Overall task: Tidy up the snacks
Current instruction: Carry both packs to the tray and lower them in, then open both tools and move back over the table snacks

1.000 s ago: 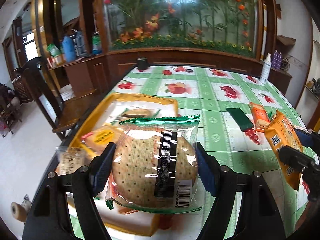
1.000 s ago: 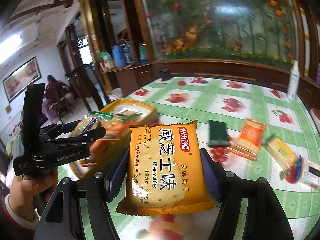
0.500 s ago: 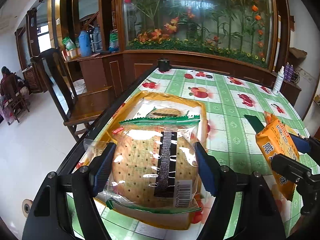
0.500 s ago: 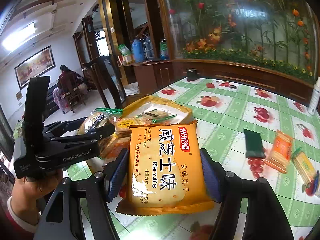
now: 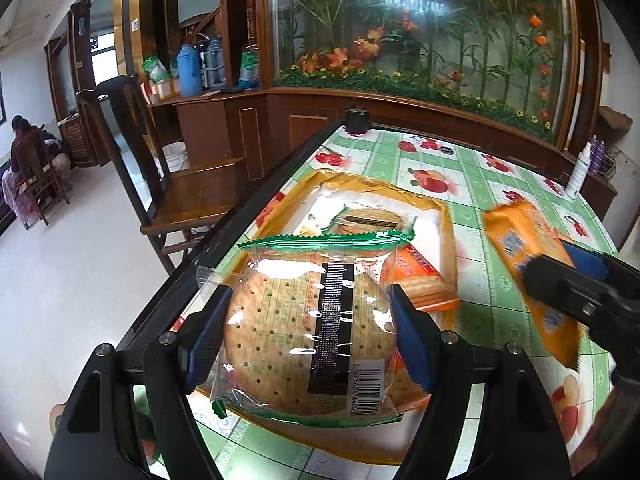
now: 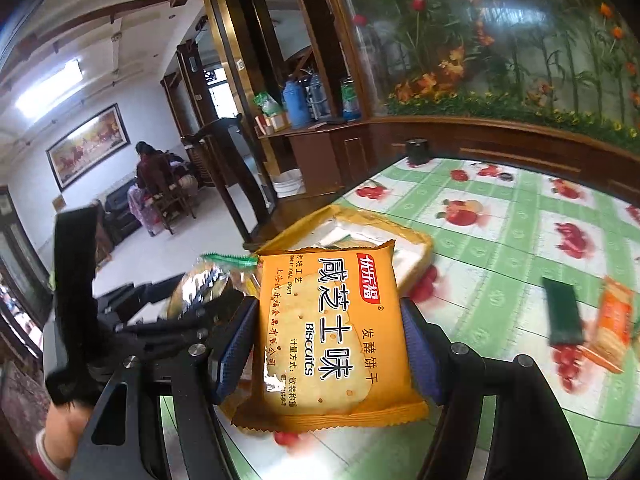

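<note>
Currently, the left claw [image 5: 310,342] was pinching a clear biscuit packet [image 5: 310,332] between its two blue pads [image 5: 208,336], one pad pressed against each side of the round cracker inside. The packet faced the camera with its barcode at the lower right and its green serrated seal at the top. It was held above the yellow tray [image 5: 446,220], which sat on the table [image 5: 472,168] near the left edge. Inside the tray lay another round biscuit packet [image 5: 370,220] and an orange packet [image 5: 420,280].

The right claw [image 6: 330,344] was pinching an orange biscuit packet [image 6: 332,336], upright, printed side toward the camera, with a pad against each side edge. In the left wrist view this packet [image 5: 532,276] appeared tilted, to the right of the tray and above the table surface. In the right wrist view the left claw [image 6: 200,304] was just beside the right one, on its left, at about the same height; the person's left hand [image 6: 60,428] gripped its handle from below.

Farther toward the table's right edge lay a dark green packet [image 6: 562,312] and, just beside it, an orange wrapper [image 6: 612,328]. A white bottle [image 5: 580,168] stood at the far right corner, and a wooden chair [image 5: 176,188] stood beside the left edge.
</note>
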`<state>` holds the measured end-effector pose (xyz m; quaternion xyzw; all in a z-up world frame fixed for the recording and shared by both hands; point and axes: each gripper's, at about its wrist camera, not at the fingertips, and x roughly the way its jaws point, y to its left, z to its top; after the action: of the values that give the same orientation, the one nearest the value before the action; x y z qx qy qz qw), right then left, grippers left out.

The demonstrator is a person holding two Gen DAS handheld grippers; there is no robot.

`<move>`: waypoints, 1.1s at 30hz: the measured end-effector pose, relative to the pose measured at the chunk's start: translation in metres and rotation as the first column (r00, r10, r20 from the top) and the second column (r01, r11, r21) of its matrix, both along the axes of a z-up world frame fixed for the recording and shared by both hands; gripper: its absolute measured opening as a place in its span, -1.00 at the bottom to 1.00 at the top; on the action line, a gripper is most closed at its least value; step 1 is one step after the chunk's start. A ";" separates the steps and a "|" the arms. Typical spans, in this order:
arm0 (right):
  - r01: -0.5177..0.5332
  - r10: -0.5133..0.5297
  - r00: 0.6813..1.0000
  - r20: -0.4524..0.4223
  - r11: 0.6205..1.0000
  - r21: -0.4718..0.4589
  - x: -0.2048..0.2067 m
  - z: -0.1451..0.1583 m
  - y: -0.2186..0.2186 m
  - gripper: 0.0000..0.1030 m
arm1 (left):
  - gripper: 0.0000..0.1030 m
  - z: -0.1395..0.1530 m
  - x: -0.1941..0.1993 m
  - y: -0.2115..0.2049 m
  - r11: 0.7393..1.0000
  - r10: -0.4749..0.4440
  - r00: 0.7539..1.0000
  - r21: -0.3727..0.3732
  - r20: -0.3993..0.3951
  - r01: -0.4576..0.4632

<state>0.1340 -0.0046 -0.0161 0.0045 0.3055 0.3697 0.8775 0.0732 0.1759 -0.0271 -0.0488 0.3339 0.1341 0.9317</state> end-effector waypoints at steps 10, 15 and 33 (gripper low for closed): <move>-0.034 0.035 0.999 -0.030 0.999 0.017 0.041 -0.009 0.056 0.36 | 0.48 -0.005 0.015 0.019 0.999 0.032 0.999 -0.018 -0.015 -0.032; -0.041 0.042 0.997 -0.068 0.999 0.017 0.066 -0.020 0.076 0.36 | 0.48 -0.011 0.023 0.030 0.998 0.058 0.998 -0.028 -0.037 -0.059; -0.033 0.035 0.991 -0.129 0.999 0.013 0.092 -0.043 0.086 0.45 | 0.57 -0.013 0.032 0.040 0.993 0.084 0.994 -0.080 -0.065 -0.089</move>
<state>0.2262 0.0815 -0.0587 0.0280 0.3596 0.3852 0.8494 0.1051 0.2156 -0.0401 -0.0979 0.3654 0.1620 0.9114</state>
